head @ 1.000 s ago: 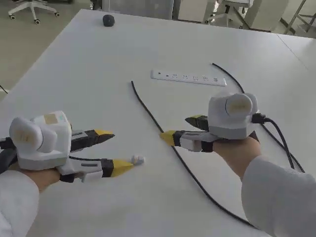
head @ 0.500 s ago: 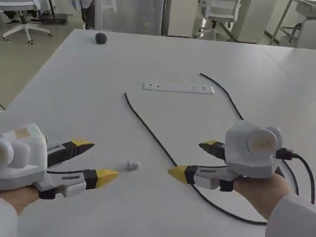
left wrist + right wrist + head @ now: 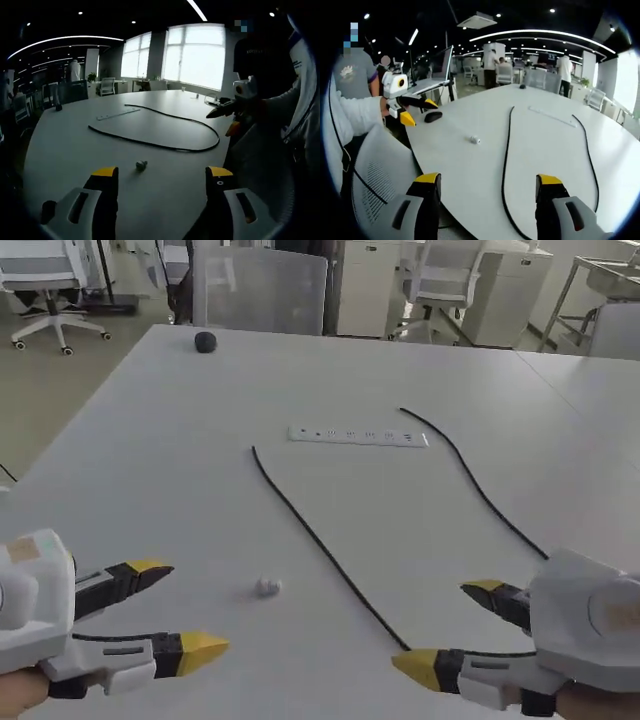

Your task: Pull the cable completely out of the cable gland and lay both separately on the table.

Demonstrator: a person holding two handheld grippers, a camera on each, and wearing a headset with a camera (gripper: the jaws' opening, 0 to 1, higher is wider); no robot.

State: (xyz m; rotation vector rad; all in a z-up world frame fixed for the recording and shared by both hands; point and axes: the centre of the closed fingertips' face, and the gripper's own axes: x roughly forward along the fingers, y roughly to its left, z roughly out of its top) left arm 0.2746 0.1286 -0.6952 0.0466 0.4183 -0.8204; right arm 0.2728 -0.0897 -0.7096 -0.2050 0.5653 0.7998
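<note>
In the head view the left gripper [image 3: 188,606] at 8 o'clock and the right gripper [image 3: 441,625] at 4 both gape empty. The small cable gland [image 3: 267,587] lies on the table [image 3: 150,440] between them, apart from the black cable [image 3: 330,550] at its 3 o'clock. Left gripper view: gland at 12, cable beyond it; right gripper view: gland at 11, cable at 12.

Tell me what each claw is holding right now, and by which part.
Nothing is held. The left claw and right claw are both open and empty; the cable and the cable gland lie apart on the table.
</note>
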